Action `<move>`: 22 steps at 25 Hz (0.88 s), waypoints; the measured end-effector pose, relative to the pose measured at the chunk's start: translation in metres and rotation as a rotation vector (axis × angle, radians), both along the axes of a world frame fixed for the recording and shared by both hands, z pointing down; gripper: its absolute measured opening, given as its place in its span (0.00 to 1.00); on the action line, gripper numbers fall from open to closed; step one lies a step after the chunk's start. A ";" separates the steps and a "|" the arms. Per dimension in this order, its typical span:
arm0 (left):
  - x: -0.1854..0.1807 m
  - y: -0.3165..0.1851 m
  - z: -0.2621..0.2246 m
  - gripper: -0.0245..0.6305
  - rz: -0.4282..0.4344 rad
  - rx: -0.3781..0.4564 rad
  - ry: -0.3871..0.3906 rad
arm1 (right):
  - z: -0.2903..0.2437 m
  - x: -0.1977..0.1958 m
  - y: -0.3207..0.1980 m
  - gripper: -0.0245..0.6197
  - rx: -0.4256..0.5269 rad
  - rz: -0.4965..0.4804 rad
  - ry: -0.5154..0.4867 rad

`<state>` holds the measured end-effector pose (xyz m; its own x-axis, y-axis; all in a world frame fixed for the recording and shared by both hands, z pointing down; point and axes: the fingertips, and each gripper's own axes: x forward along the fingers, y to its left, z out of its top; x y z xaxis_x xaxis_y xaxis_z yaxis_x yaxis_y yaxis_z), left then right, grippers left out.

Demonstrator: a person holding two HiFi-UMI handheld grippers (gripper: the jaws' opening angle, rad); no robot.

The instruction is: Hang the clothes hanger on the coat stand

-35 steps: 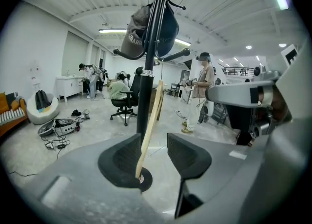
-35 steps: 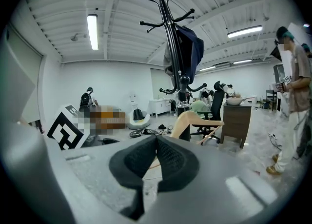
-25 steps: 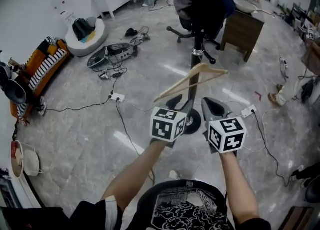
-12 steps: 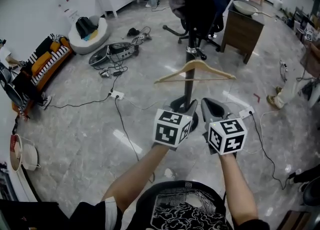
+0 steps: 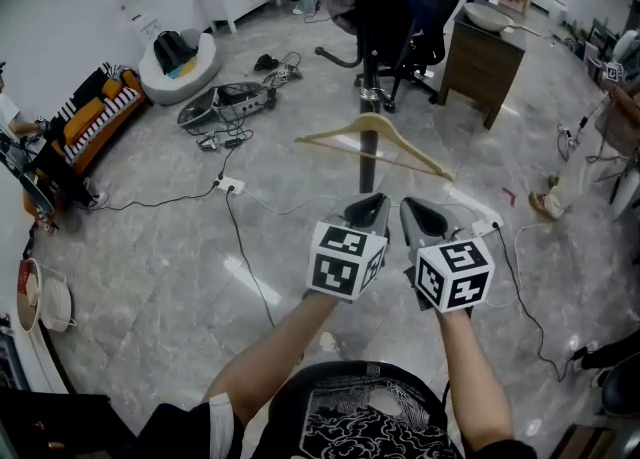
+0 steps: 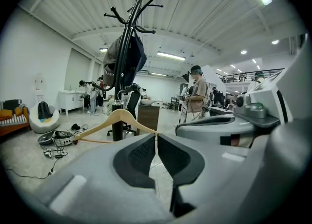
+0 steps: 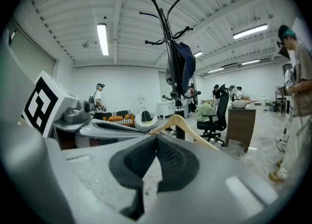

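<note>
A wooden clothes hanger (image 5: 372,127) hangs in the air just ahead of both grippers, its right end lower than its left. My right gripper (image 5: 420,209) is shut, and the hanger (image 7: 180,120) rises from its tips (image 7: 156,137). My left gripper (image 5: 365,205) is closing its jaws; the hanger's (image 6: 119,115) right arm runs into the tips (image 6: 156,137), which are almost together on it. The black coat stand (image 5: 368,97) rises right behind the hanger, with dark clothes on it (image 6: 127,57) and bare hooks at its top (image 7: 168,8). The hanger's hook is not visible.
An office chair (image 5: 430,7) and a brown desk (image 5: 485,57) stand behind the coat stand. Cables and a power strip (image 5: 230,185) lie on the floor to the left. A person (image 6: 197,96) stands at the right, and others are farther back.
The hanger has swung from right end high, through level, to right end low. The coat stand now sits closer in the head view.
</note>
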<state>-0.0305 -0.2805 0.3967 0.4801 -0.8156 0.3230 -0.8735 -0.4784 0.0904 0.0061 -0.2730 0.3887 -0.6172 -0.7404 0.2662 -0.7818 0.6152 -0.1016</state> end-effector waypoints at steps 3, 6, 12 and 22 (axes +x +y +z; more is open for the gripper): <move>0.007 0.004 -0.001 0.06 -0.002 0.000 -0.003 | 0.000 0.006 0.003 0.04 -0.001 -0.005 -0.001; 0.010 0.005 -0.002 0.06 -0.007 0.000 -0.005 | -0.001 0.009 0.005 0.04 -0.003 -0.012 -0.002; 0.017 0.007 -0.001 0.05 -0.012 0.001 -0.012 | -0.001 0.015 0.006 0.04 -0.001 -0.018 -0.010; 0.011 0.008 0.007 0.05 -0.022 -0.005 -0.014 | 0.006 0.010 0.010 0.04 -0.003 -0.024 -0.020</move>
